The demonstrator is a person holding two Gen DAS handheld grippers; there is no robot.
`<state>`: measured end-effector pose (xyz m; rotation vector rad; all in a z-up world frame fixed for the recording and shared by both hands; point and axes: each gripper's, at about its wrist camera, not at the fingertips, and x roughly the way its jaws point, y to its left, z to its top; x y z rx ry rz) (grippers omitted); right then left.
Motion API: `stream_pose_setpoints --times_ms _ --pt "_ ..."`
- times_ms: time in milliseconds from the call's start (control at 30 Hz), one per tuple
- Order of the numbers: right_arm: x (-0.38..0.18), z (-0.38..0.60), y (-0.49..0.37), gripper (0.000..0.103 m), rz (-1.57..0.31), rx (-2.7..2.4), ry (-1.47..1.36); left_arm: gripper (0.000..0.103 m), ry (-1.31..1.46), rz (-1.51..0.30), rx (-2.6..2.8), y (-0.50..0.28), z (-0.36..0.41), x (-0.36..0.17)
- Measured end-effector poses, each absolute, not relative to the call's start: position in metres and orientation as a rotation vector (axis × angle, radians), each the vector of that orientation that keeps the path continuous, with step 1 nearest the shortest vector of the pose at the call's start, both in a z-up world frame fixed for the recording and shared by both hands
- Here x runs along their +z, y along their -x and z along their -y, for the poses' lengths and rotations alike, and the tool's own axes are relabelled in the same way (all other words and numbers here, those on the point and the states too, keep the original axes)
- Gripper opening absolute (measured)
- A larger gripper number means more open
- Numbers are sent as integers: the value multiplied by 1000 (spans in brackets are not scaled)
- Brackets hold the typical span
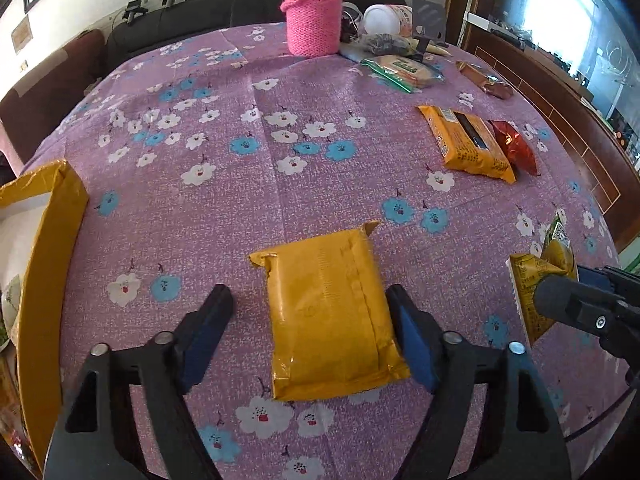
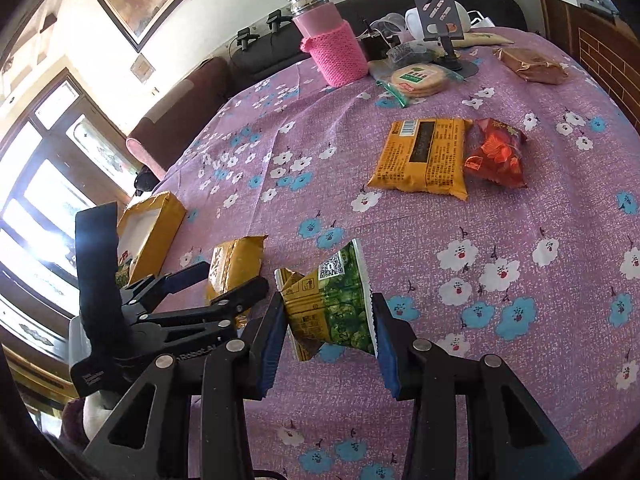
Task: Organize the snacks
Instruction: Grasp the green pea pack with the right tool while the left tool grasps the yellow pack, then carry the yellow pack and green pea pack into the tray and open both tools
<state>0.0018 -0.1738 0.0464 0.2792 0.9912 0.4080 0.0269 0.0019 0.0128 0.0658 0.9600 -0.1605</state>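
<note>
Tabletop (image 1: 224,208): covered in a purple flowered cloth, snacks scattered over the far right side, a pink flask (image 1: 314,16) at the back edge.
Box (image 1: 48,240): yellow carton at the left edge, open side up, clearly the likely collecting spot; in the right wrist view it sits just beyond the left tool.
Yellow pack (image 1: 328,316): lying flat on the cloth, seam side up, right between the left tool's fingers.
Left tool (image 1: 310,322): fingers apart, straddling the yellow pack, the right pad touching or nearly touching its edge, the left pad with a clear gap; low over the cloth, pointing forward and slightly down.
Step in hand, left: I'd say centre the pack first, then close across its short width, so it lifts level and doesn't swing out.
Green pack (image 2: 332,304): off the cloth, crumpled, pinched at its two side edges.
Right tool (image 2: 330,332): clamped on the green pack, held above the tabletop, just right of the left tool.
Step in hand, right: carry it leftward to the box, and mind the left tool in the path.
Still out: orange pack (image 2: 422,158), red pack (image 2: 496,152), round crackers (image 2: 418,78), brown pack (image 2: 530,65).
</note>
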Motion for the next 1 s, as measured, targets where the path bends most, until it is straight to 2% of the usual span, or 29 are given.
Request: stream_pose_setpoints --times_ms 33,67,467,700,1000 --pt "47 171 0 42 -987 415 -273 45 -53 -955 -178 -26 -3 15" --pt "47 169 2 42 -981 422 -267 43 -33 -960 -184 -24 -6 17" --pt "73 126 22 42 -937 519 -211 42 131 -843 -169 33 -62 66" --pt "89 72 32 42 -941 620 -150 42 209 -752 -18 84 -137 94" --pt "93 -57 40 41 -961 791 -15 42 328 -766 214 116 -240 72"
